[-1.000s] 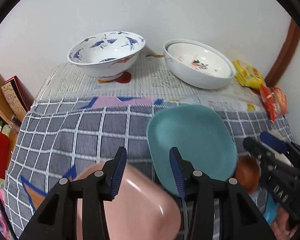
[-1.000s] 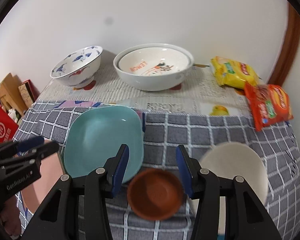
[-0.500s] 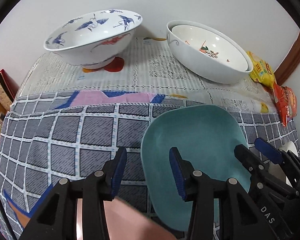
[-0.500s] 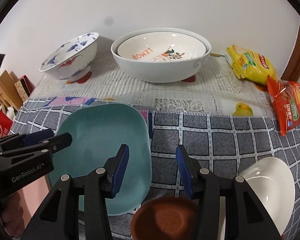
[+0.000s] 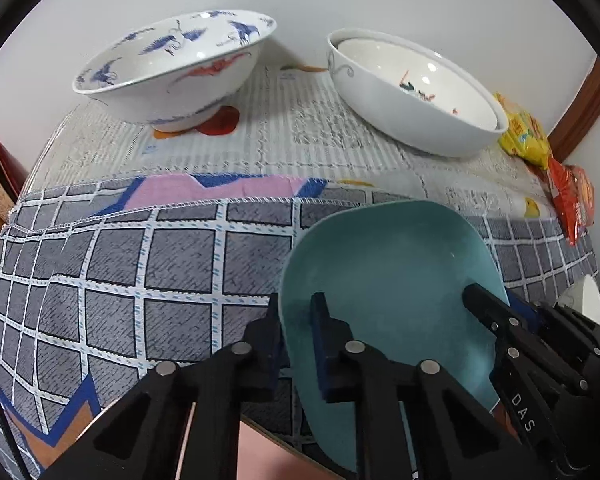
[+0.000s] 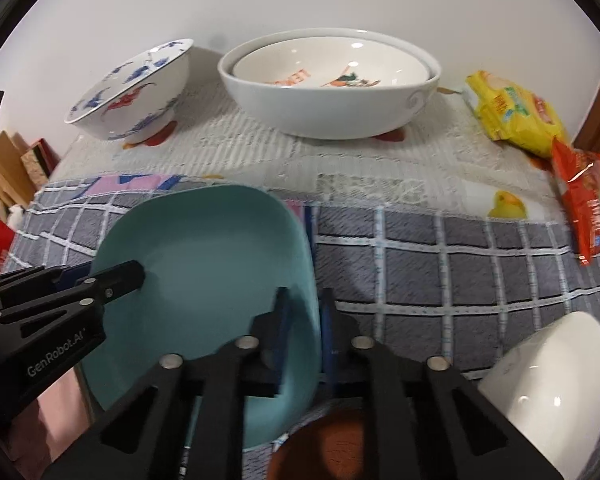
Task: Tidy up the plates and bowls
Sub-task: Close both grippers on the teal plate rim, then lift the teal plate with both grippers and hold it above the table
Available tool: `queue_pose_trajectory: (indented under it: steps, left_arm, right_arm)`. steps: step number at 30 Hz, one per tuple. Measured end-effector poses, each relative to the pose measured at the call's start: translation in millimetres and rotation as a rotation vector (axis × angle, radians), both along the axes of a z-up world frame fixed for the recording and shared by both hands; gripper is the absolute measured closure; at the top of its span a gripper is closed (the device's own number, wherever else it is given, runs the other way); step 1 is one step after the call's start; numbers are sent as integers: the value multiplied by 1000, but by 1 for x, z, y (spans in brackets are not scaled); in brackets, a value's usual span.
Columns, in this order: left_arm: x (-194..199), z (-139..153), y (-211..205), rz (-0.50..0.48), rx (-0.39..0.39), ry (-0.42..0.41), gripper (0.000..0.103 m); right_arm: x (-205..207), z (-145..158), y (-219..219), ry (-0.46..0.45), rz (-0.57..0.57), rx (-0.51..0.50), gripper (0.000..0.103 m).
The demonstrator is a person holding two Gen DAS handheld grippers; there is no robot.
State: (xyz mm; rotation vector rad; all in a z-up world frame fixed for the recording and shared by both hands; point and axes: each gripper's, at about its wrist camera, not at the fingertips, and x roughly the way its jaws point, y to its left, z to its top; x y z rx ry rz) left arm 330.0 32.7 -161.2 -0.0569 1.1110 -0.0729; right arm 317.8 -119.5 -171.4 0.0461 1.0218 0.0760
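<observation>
Teal plate on the grey checked cloth at the near part of the table, gripped on two opposite rims. Left gripper clamped on the plate's left rim — one finger outside, one inside the dish; jaws just closed onto it. Right gripper clamped likewise on the right rim, jaws also just closed, rim pinched between the blue pads. Each gripper visible in the other's view, reaching in over the plate's far side.

Behind, on the white patterned cloth against the wall: blue crane-patterned bowl at left, upright; large white bowl at right with a smaller printed bowl nested inside. Well apart from the plate.

Near edge: brown dish just below the right gripper, partly hidden; white bowl tilted at lower right; pink plate only partly seen under the left gripper.

Yellow snack packet and red snack packet at the table's right side, touching.
</observation>
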Motion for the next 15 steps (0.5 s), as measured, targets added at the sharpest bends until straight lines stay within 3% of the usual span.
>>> queue_pose_trajectory:
  steps: [5, 15]
  left_arm:
    - [-11, 24, 9, 17, -16, -45, 92]
    - [-53, 78, 12, 15, -37, -130, 92]
  right_arm:
    - [-7, 15, 1, -53, -13, 10, 94]
    - [-52, 76, 7, -156, -30, 44, 95]
